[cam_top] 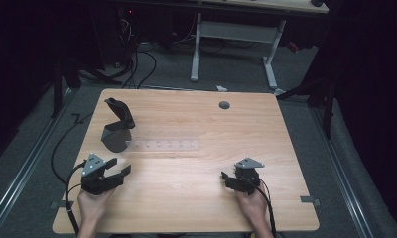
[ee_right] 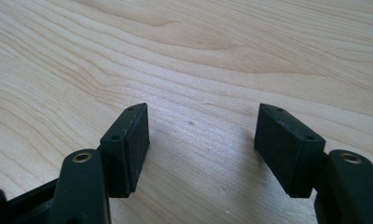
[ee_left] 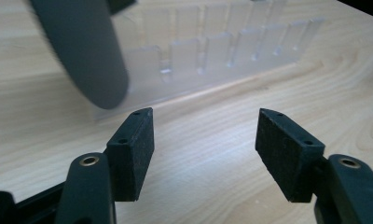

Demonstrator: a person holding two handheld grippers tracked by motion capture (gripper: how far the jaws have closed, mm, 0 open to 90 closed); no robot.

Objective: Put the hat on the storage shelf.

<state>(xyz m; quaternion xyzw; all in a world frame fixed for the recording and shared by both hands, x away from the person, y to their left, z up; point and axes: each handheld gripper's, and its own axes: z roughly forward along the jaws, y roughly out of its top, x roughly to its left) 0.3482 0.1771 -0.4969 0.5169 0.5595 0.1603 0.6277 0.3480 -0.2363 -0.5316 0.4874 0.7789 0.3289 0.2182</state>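
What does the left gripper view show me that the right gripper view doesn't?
Left gripper view: ahead of the left gripper lies the clear plastic compartment tray, with the rounded dark grey object blurred at the upper left, in front of the tray's end.

Right gripper view: ahead of the right gripper there is just bare wood, with a few small specks in the grain.

Shared: both look along two black padded jaws standing wide apart with nothing between them, low over the light wooden table.

Table (cam_top: pixel 196 173) brightly lit amid dark surroundings; gripper views soft and blurred up close.
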